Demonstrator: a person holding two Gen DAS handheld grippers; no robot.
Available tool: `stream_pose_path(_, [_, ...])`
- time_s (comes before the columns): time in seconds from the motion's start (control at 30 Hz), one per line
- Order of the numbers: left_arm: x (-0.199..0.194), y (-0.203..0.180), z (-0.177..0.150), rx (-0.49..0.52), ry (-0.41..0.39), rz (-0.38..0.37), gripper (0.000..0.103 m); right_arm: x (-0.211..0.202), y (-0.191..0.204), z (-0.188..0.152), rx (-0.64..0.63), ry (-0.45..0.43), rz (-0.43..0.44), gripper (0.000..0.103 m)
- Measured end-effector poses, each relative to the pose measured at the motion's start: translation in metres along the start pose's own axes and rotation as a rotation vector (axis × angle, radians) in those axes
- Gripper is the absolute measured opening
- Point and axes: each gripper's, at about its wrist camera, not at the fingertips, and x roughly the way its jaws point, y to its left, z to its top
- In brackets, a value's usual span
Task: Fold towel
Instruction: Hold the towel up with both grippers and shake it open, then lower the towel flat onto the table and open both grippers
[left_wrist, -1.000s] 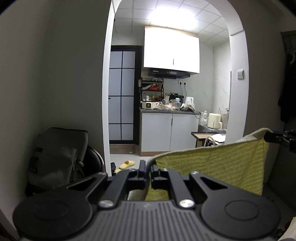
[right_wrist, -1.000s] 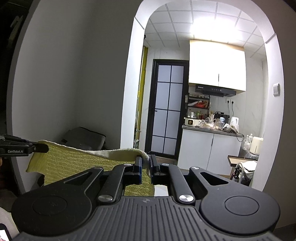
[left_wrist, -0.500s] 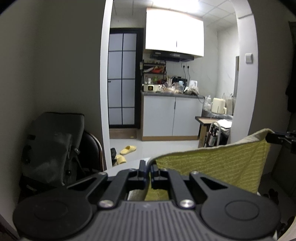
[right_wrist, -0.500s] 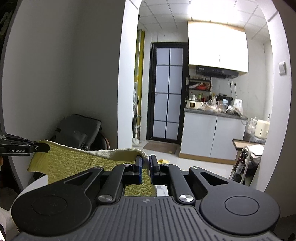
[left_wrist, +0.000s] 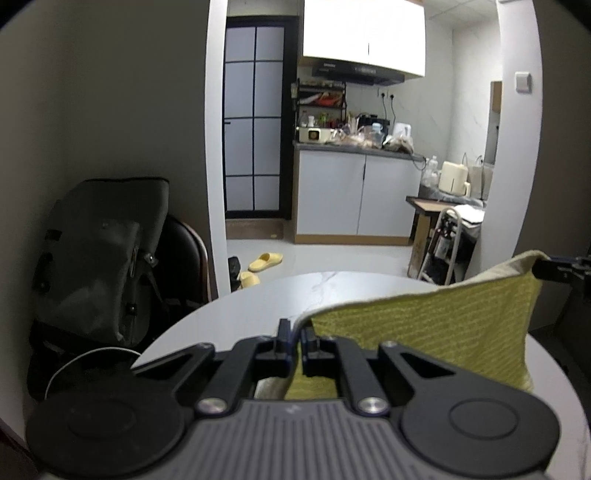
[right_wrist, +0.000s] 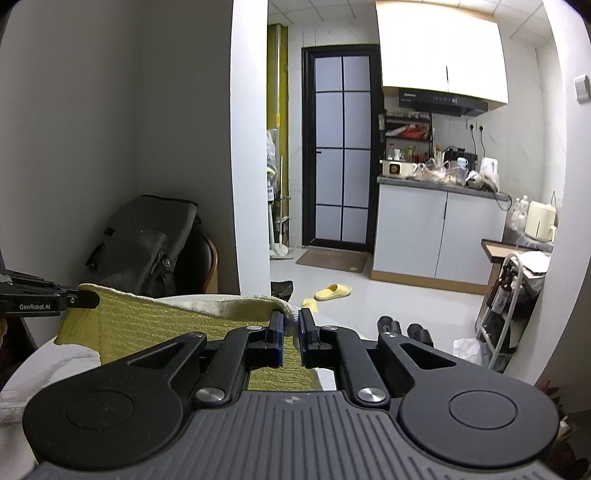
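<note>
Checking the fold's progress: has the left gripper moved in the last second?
Yes. The left gripper, shut on the towel, has tipped downward: the kitchen cabinet climbed the view and the white table came into sight.

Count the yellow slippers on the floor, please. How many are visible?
2. One slipper lies on the kitchen floor just past the archway; the second slipper is nearer, partly cut off by the table edge. Others may be hidden.

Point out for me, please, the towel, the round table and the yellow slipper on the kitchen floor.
towel (left_wrist: 436, 325), left wrist view, on the yellow ribbed face hanging between the grippers.
round table (left_wrist: 266, 302), left wrist view, on the bare white top.
yellow slipper (right_wrist: 332, 291), right wrist view, on its upper strap.
</note>
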Motion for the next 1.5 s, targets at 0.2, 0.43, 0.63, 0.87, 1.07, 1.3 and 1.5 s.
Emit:
stream_pose_path(0.2, [0.028, 0.007, 0.001, -0.008, 0.026, 0.012, 0.005, 0.029, -0.005, -0.003, 0.011, 0.022, 0.005, 0.009])
stream_pose_path(0.43, [0.052, 0.011, 0.002, -0.015, 0.043, 0.018, 0.006, 0.064, -0.011, -0.007, 0.023, 0.048, 0.011, 0.009])
stream_pose_path(0.63, [0.075, 0.017, -0.005, -0.051, 0.067, 0.029, 0.009, 0.088, -0.019, -0.026, 0.062, 0.067, -0.007, 0.009])
stream_pose_path(0.87, [0.095, 0.014, -0.012, -0.057, 0.092, 0.028, 0.01, 0.105, -0.023, -0.035, 0.092, 0.071, -0.029, 0.012])
stream_pose_path(1.07, [0.107, 0.011, -0.013, -0.045, 0.101, 0.034, 0.014, 0.116, -0.026, -0.036, 0.11, 0.075, -0.047, 0.012])
stream_pose_path(1.3, [0.114, 0.009, -0.013, -0.032, 0.102, 0.071, 0.031, 0.121, -0.027, -0.033, 0.12, 0.068, -0.07, 0.042])
stream_pose_path(1.5, [0.115, 0.015, -0.01, -0.04, 0.106, 0.113, 0.05, 0.12, -0.032, -0.03, 0.143, 0.053, -0.09, 0.046])
